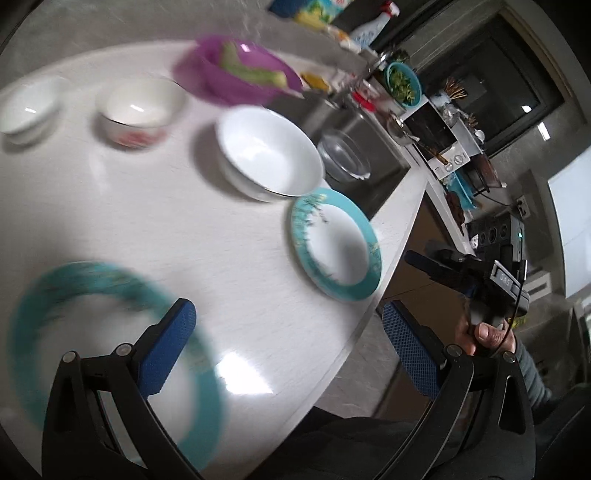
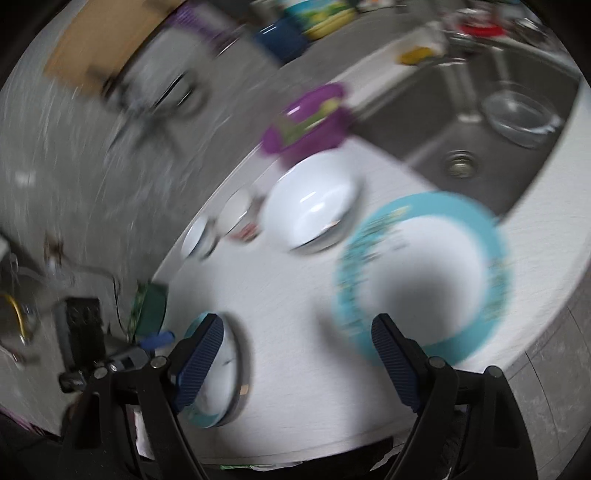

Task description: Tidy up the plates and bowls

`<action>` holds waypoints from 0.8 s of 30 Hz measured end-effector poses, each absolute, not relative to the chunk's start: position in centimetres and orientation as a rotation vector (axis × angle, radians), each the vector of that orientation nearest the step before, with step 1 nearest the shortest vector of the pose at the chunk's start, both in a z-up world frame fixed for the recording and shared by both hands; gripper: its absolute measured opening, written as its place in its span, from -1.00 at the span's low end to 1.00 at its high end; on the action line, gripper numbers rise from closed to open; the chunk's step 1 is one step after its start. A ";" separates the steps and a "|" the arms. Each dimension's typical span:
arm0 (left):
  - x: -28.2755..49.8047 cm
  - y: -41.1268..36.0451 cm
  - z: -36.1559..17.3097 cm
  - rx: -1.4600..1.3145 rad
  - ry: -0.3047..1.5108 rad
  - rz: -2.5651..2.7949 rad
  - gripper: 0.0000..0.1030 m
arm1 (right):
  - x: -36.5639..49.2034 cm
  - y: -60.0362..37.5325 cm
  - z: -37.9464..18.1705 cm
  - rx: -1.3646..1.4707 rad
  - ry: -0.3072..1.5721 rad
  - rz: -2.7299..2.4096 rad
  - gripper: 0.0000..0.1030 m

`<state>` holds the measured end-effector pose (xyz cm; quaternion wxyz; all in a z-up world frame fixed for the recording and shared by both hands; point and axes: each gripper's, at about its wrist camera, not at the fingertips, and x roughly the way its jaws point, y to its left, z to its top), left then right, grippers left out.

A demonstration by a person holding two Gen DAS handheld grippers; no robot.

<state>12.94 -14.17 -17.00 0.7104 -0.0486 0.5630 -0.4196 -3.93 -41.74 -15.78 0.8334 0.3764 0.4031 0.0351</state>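
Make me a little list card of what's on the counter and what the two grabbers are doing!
Plates: two teal-rimmed plates, one near the counter edge, one close to the left gripper
Bowls: large white bowl, patterned bowl, small white bowl
Purple bowl: holds something green
Sink: glass bowl inside
Left gripper: jaws open, empty
Right gripper: jaws open, empty

Home kitchen: white counter [image 1: 155, 229] with steel sink [image 2: 476, 122] at two o'clock, spray bottle [image 1: 373, 26] at twelve, small oven [image 1: 443, 144], bowls and plates laid out.
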 end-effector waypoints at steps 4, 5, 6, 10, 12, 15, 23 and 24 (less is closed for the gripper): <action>13.1 -20.6 -19.4 -0.045 1.272 -0.854 0.99 | -4.3 -48.8 -18.2 0.817 0.889 0.092 0.63; 13.2 -22.2 -20.3 -0.011 1.269 -0.822 0.97 | -3.9 -50.2 -18.9 0.821 0.906 0.111 0.61; 13.4 -23.5 -21.4 -0.010 1.284 -0.802 0.96 | -3.3 -51.2 -19.6 0.816 0.922 0.116 0.61; 13.8 -25.7 -24.3 -0.036 1.336 -0.745 0.96 | -1.7 -54.3 -22.2 0.831 0.993 0.174 0.52; 14.4 -26.3 -25.3 -0.050 1.355 -0.717 0.96 | -1.7 -55.3 -23.0 0.845 1.007 0.207 0.49; 15.0 -26.3 -26.3 -0.046 1.364 -0.696 0.95 | -1.0 -55.7 -24.6 0.874 1.030 0.264 0.40; 15.3 -27.9 -27.3 -0.013 1.362 -0.727 0.90 | 0.0 -55.0 -26.7 0.922 1.068 0.347 0.17; 15.4 -28.2 -27.4 -0.008 1.361 -0.732 0.89 | 0.1 -55.1 -26.8 0.925 1.068 0.352 0.16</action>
